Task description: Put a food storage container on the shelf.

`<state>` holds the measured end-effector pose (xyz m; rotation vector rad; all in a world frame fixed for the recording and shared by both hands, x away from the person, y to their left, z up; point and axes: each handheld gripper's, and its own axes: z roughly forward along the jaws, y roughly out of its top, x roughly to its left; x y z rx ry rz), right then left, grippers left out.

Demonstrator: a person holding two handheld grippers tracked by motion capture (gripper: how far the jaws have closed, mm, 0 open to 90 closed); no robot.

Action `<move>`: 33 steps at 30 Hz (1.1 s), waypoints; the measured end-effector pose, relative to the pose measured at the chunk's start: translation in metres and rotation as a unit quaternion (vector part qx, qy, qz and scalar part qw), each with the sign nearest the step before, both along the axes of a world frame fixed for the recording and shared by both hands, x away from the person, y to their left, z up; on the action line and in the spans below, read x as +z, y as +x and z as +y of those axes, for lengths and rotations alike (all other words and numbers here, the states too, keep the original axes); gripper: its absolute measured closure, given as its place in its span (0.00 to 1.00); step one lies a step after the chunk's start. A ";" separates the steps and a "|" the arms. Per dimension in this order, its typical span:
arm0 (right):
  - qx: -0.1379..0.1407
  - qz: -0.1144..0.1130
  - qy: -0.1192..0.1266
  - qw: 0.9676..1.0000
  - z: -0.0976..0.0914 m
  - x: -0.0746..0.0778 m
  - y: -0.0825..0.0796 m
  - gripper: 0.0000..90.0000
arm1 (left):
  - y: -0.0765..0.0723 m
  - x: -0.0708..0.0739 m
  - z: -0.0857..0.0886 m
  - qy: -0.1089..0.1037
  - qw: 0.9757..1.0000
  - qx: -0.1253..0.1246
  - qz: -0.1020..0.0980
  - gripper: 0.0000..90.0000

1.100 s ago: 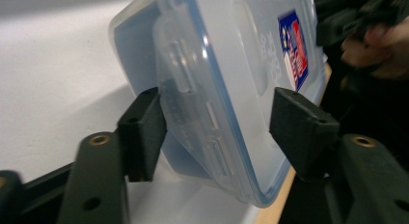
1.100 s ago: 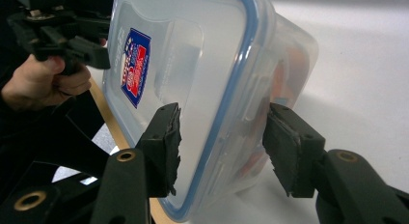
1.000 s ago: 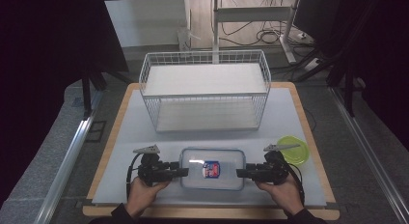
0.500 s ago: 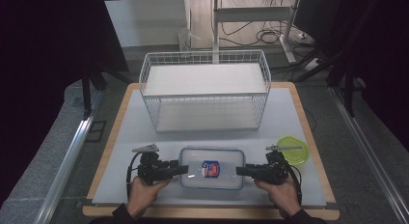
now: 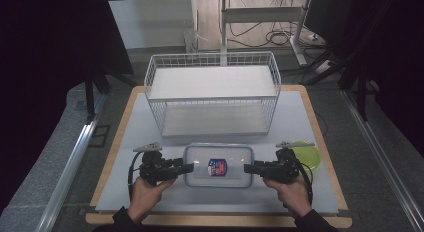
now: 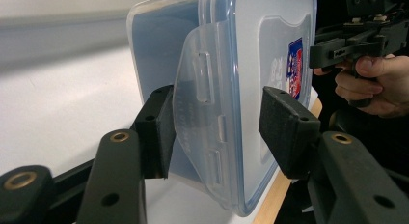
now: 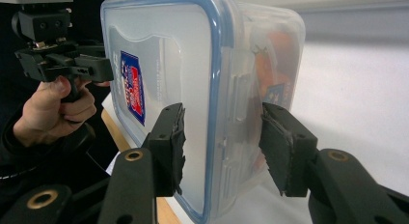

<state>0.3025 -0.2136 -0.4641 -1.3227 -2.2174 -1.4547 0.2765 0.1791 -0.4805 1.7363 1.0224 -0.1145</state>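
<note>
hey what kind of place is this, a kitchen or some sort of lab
Most likely a lab or recording workspace, not a kitchen: a wood-edged table holds a white wire basket and a clear lidded container, with dark curtains at the sides and cables on the floor behind.

Clear lidded container [image 5: 218,165], blue seal, level, near table's front edge.

Both matte black two-jaw grippers, left [image 5: 186,167] and right [image 5: 248,167], carry brass-ringed pivot holes, rough dark pads, a grey three-cornered top plate and a trailing black cable. The person's sleeves [image 5: 124,220] are dark.
</note>
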 end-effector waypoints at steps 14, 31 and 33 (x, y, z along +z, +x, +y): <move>0.004 -0.032 0.002 0.999 0.009 0.041 0.027 0.58 | 0.023 0.039 0.007 0.000 1.000 0.006 -0.007 0.54; 0.004 -0.056 0.008 0.998 0.014 0.085 0.049 0.58 | 0.045 0.085 0.013 -0.005 1.000 0.012 -0.020 0.55; 0.004 -0.058 0.007 0.998 0.015 0.090 0.051 0.58 | 0.046 0.087 0.013 -0.005 1.000 0.012 -0.020 0.55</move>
